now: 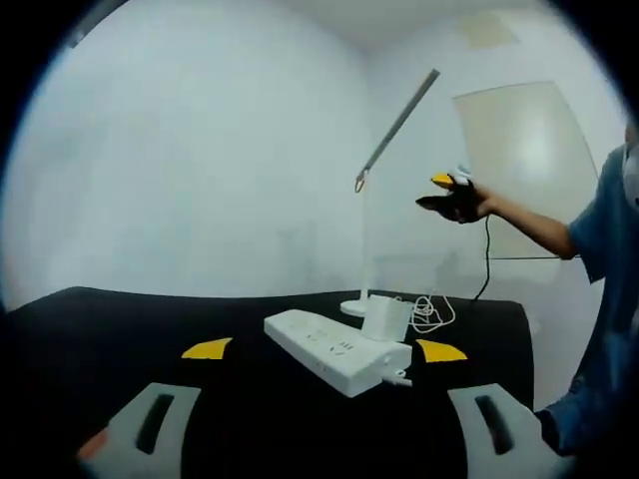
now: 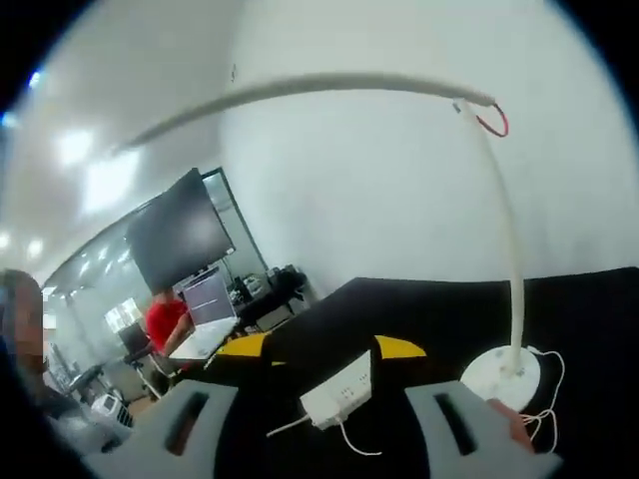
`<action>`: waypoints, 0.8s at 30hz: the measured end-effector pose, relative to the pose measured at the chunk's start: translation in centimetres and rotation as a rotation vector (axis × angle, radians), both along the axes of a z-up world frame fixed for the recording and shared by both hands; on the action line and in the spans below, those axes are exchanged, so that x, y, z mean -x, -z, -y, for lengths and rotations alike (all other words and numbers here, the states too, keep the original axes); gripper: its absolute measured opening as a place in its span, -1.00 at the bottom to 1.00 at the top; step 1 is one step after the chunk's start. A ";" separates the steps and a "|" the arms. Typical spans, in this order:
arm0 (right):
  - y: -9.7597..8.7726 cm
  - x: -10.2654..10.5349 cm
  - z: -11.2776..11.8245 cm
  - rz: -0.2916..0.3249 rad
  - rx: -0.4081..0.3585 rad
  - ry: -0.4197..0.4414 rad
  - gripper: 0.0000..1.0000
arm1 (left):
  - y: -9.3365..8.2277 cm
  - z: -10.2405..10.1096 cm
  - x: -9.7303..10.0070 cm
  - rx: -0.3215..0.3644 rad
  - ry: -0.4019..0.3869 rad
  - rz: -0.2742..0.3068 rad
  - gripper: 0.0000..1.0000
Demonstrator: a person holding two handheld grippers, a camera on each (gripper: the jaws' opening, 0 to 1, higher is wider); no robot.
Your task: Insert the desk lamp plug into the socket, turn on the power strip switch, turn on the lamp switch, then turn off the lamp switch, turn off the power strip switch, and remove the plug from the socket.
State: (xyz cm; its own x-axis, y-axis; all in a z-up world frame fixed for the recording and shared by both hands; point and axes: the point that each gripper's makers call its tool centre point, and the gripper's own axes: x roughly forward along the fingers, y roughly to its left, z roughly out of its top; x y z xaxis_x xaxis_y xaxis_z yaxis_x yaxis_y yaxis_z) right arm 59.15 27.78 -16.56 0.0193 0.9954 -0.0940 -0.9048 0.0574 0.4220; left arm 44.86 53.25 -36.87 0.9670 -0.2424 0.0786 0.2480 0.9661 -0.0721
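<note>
Both our left gripper and right gripper hang with jaws apart over the black bench, where the white plastic power strip could skid if nudged off-centre.

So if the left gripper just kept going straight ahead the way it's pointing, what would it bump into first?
Most likely the white power strip: it lies on the black table straight ahead, between the left gripper's yellow-tipped jaws. Depth is hard to judge here.
</note>
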 end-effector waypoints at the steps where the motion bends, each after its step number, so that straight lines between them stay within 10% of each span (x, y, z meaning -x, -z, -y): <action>1: -0.6 0.3 0.1 -0.009 -0.011 -0.006 -0.16 | 0.0 0.0 0.0 0.000 0.001 0.001 0.35; 24: -13.2 2.0 2.2 -0.432 -0.456 -0.186 0.12 | 0.1 -0.9 -0.2 0.006 -0.001 0.002 0.34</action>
State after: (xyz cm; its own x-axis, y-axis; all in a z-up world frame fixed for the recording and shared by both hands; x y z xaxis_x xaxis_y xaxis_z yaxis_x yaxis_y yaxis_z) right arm 57.14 25.57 -3.40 -0.1015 0.9204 0.3776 -0.6260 -0.3541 0.6948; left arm 45.06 54.16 -36.94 0.9671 -0.2408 0.0820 0.2471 0.9659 -0.0776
